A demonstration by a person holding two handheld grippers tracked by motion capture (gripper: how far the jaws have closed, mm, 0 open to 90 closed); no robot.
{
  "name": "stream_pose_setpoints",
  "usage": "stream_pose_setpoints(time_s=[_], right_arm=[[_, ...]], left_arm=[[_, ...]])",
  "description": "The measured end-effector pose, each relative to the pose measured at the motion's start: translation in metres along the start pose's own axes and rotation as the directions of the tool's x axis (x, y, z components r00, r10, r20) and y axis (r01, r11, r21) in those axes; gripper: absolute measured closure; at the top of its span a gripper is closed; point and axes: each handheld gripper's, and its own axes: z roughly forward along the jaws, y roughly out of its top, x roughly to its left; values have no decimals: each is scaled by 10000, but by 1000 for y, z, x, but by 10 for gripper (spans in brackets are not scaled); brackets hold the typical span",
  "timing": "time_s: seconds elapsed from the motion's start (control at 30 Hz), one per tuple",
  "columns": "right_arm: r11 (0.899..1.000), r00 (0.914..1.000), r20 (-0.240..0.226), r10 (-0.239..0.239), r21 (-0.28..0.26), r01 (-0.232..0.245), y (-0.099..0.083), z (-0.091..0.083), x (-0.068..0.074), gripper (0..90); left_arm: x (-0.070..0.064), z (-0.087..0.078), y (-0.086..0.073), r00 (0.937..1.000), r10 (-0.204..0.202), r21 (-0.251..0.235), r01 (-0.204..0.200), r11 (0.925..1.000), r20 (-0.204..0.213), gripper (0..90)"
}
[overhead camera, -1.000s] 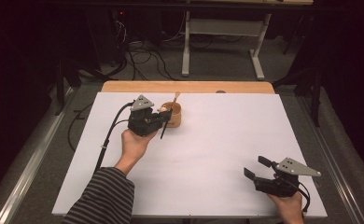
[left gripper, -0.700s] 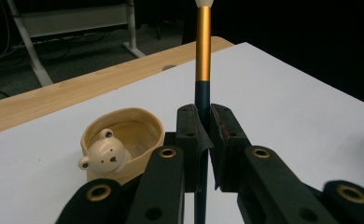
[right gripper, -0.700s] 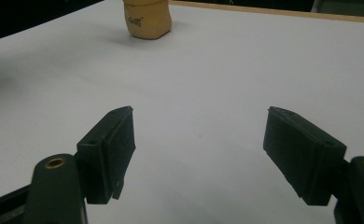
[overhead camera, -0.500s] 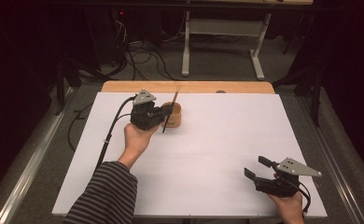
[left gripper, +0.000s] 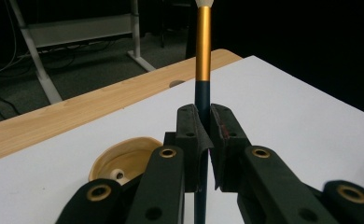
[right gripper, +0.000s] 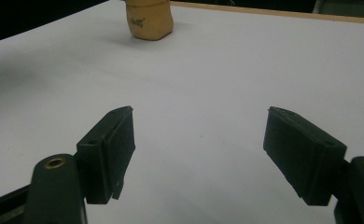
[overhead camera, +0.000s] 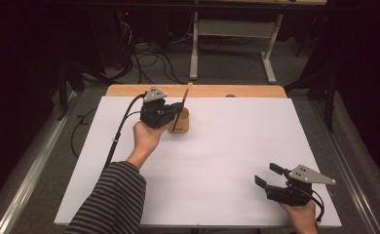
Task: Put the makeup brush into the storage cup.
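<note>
My left gripper (overhead camera: 171,112) (left gripper: 208,140) is shut on a pencil (left gripper: 202,51) (overhead camera: 183,105) with a dark shaft, a gold band and a pale tip, held nearly upright. Right beside it on the white table (overhead camera: 227,161) stands a small tan wooden cup (overhead camera: 180,122) (left gripper: 119,158), its mouth open just left of the jaws in the left gripper view. Near the table's front right corner, my right gripper (overhead camera: 268,175) (right gripper: 199,149) rests low and open, nothing between its pads. The cup (right gripper: 149,18) shows far ahead of it.
A wooden strip (overhead camera: 246,91) runs along the table's far edge. Behind it, a white desk frame (overhead camera: 237,44) and cables (overhead camera: 149,53) lie on the grey floor. A metal rail (overhead camera: 27,165) borders the left side.
My left gripper has lifted and turned the pencil from a lean over the cup to nearly upright, shifting slightly back. The right gripper has stayed put, open.
</note>
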Motion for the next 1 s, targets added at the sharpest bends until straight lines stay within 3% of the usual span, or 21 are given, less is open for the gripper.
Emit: stream_pose_setpoints(time_s=[0.67,1.0], right_arm=[[10000,10000,-70,-32,-71,31,0,-2,0,263],[10000,9999,-87,-59,-76,58,0,-2,0,263]], left_arm=[[6,24,11,9999,2,-266,-6,9996,-165,828],[10,37,13,9997,21,-126,-25,9999,-262,829]])
